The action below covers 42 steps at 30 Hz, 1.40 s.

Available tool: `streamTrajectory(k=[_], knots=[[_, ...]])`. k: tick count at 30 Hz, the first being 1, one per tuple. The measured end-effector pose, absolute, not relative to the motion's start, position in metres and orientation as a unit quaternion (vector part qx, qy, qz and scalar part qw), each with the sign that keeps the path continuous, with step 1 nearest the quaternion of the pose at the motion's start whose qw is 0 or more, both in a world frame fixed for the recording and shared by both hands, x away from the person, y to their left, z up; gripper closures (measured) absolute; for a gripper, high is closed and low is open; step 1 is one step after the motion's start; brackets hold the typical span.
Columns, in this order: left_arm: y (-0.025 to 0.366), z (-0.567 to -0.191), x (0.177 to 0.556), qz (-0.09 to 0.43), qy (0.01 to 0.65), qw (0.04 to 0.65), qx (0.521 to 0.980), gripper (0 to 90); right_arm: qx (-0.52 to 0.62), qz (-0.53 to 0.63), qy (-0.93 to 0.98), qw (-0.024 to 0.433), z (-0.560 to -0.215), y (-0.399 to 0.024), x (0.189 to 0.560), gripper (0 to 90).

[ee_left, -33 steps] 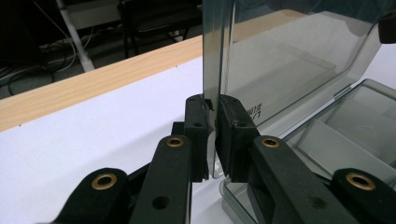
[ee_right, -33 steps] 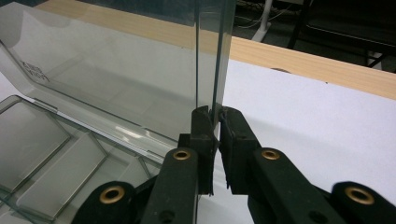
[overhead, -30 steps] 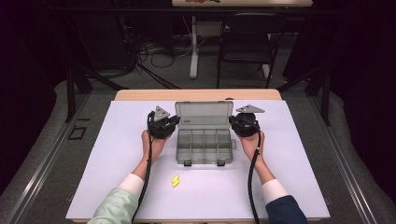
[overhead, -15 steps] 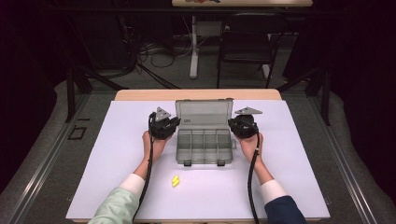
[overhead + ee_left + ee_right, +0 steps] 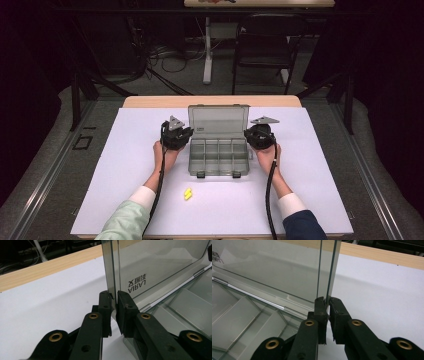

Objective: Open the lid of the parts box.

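Left gripper [image 5: 186, 133] first: its jaws are clamped thin on the left side edge of the lid [image 5: 218, 120], low down near the hinge, and the lid rises straight ahead of the jaws in the left gripper view. Between the two hands sits the clear organizer box [image 5: 219, 156], compartments open and empty-looking. Over to the right gripper [image 5: 248, 134]: same story, pinched tight on the lid's right side edge. To swing this lid cleanly, I'd say both hands should move together at one pace, following the hinge's arc, so the thin plastic doesn't twist or slip out.
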<state>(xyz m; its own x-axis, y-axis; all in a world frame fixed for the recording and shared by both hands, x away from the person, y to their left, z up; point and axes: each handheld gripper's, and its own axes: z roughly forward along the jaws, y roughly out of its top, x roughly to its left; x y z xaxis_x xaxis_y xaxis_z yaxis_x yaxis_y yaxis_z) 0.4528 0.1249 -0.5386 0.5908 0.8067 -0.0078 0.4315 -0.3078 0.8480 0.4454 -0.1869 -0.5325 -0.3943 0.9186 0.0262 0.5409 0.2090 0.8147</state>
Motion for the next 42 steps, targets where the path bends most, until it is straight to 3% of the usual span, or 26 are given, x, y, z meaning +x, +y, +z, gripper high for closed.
streamTrajectory(k=[32, 42], knots=[[0.1215, -0.5453, 0.4552, 0.219, 0.393, 0.407, 0.795, 79.2, 0.497, 0.391, 0.737, 0.237, -0.5378, -0.1864, 0.4481, 82.8], [0.1216, -0.5435, 0.4546, 0.230, 0.394, 0.397, 0.797, 73.2, 0.499, 0.389, 0.737, 0.237, -0.5378, -0.1863, 0.4483, 80.7]])
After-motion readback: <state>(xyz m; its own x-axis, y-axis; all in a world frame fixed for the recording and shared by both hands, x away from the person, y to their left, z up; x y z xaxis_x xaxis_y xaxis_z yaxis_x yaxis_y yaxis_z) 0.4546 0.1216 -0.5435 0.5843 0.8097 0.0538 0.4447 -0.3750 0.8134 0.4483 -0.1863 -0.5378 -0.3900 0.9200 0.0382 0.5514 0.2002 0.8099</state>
